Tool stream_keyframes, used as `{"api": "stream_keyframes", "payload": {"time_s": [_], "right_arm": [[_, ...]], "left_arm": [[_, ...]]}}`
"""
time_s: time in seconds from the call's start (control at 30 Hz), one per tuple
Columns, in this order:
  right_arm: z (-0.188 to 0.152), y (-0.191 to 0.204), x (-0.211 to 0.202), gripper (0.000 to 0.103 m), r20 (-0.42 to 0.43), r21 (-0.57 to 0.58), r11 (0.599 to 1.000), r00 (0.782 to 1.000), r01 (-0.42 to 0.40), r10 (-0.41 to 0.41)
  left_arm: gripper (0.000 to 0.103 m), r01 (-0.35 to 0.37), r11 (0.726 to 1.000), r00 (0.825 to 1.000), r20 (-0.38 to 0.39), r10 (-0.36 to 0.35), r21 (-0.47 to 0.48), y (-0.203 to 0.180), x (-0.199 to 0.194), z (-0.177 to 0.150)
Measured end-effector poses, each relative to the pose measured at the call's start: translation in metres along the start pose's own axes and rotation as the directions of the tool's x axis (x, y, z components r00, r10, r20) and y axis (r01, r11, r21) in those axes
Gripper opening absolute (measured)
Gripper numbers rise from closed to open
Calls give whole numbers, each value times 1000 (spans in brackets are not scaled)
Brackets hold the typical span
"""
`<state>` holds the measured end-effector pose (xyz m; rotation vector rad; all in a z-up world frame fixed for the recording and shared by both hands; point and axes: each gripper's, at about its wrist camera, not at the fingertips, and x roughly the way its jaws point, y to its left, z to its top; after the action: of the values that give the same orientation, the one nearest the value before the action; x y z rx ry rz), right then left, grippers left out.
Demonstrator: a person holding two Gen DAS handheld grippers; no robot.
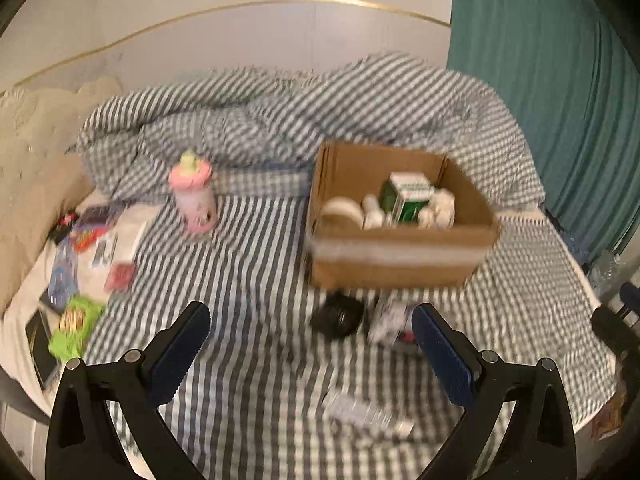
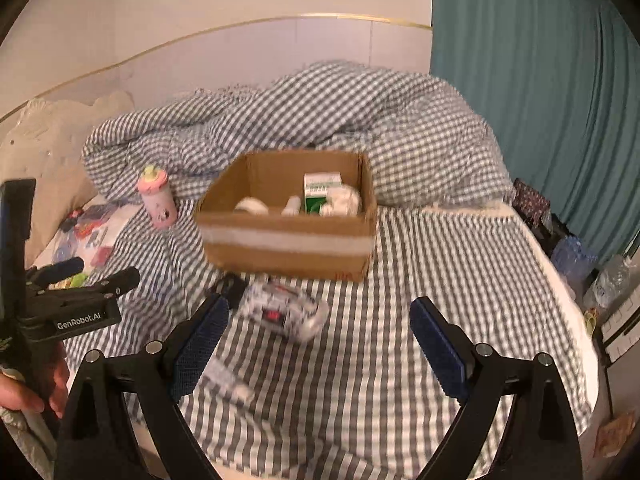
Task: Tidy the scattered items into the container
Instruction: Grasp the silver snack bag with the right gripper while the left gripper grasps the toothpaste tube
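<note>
Partway through a tidy-up on a gingham-covered bed: the cardboard box sits near the middle of the mattress, in front of a rumpled duvet, and already holds a green-and-white carton standing upright, a white roll, a small white bottle and a pale bundle against the right wall. Blur hides anything beneath them.

Much remains outside. A pink baby bottle stands left of the box, well apart from it. A black object and a crinkled clear packet lie just in front of the box's near wall, and a flat white strip lies nearer the cameras. A green snack bag and a scatter of small packets crowd the bed's left edge by a cream pillow.

The left tool and the right tool both hang over the bed with jaws spread wide and nothing between them. By this showing, at least 4 items are in and the larger share is still to be gathered.
</note>
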<state>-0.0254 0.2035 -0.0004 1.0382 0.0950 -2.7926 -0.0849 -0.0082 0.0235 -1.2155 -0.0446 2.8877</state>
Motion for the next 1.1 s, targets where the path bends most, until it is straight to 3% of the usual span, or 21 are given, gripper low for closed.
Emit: {"api": "stream_keyframes", "payload": {"time_s": [0.23,0.47,0.63,0.77,0.9,1.07,1.1], "right_arm": [[-32,-5,23,92,-78,32,999,996,-40,42],[-45,-9,60,92,-118,54,998,992,-37,43],[-49,-4,93,92,-136,8,1000,990,-30,31],[-47,-2,118,92,-173,-15,999,984,-32,29],[-44,-8,139,92,-187,-3,1000,982,-29,28],[-43,-18,156,92,-200,-1,1000,980,-17,17],[-44,-19,160,92,-205,-4,1000,979,-12,11]], "left_arm": [[103,-26,1000,998,-62,26,-4,9,25,-54],[103,29,999,992,-126,-30,-14,2,50,-93],[103,143,988,970,-188,-153,-65,-20,73,-107],[103,158,987,963,-214,-163,-40,-42,87,-110],[103,173,983,936,-300,-184,-63,-58,112,-113],[103,45,985,908,-404,-111,-168,-58,152,-114],[103,20,984,915,-394,-90,-179,-58,155,-112]]}}
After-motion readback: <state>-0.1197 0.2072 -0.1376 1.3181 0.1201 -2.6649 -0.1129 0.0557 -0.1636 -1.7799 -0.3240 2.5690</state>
